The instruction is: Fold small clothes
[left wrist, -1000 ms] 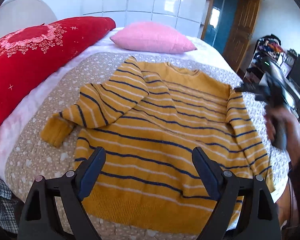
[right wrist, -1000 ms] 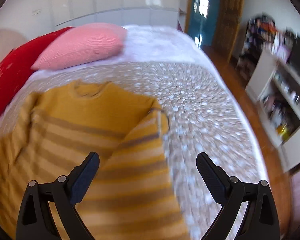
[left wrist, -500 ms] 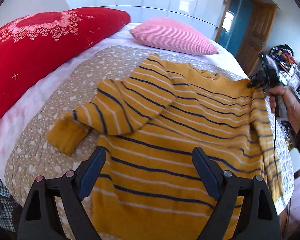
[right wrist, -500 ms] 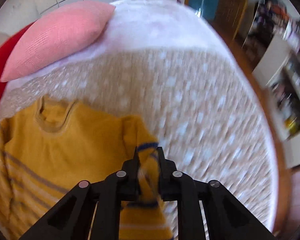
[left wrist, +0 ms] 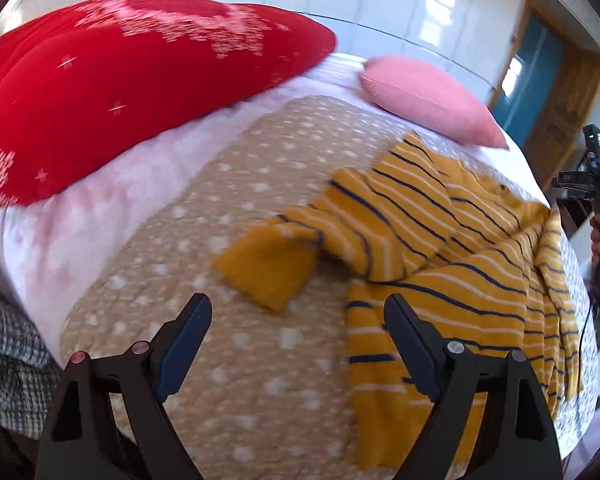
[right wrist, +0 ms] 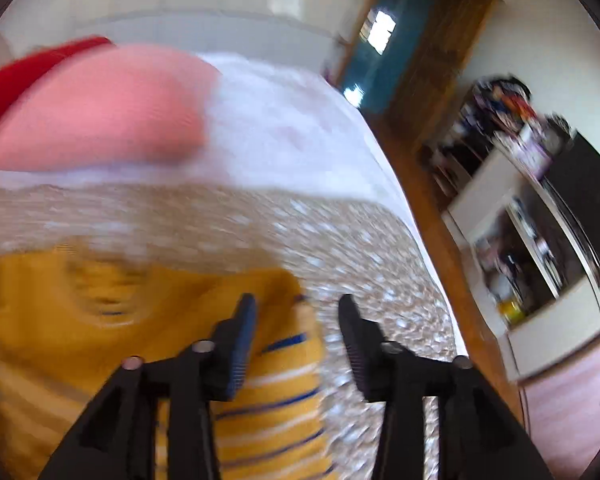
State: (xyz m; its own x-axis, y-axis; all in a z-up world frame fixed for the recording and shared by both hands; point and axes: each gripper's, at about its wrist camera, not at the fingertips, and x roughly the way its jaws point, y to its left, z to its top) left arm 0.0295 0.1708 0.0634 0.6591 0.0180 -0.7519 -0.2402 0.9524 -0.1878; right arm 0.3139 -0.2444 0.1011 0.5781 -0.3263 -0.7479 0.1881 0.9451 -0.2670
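- Beige dotted bedspread (left wrist: 228, 208) carries my striped mustard sweater (left wrist: 452, 280).
- Left gripper (left wrist: 296, 320) gapes wide, empty, cuff (left wrist: 268, 268) at twelve o'clock.
- Right gripper (right wrist: 296, 316) parted over sweater's shoulder, gripping nothing.

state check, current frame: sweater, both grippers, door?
sweater: spread on the bed, one sleeve folded across the body, cuff on the quilt
left gripper: open, empty, over the quilt
right gripper: open, over the sweater's shoulder
door: open
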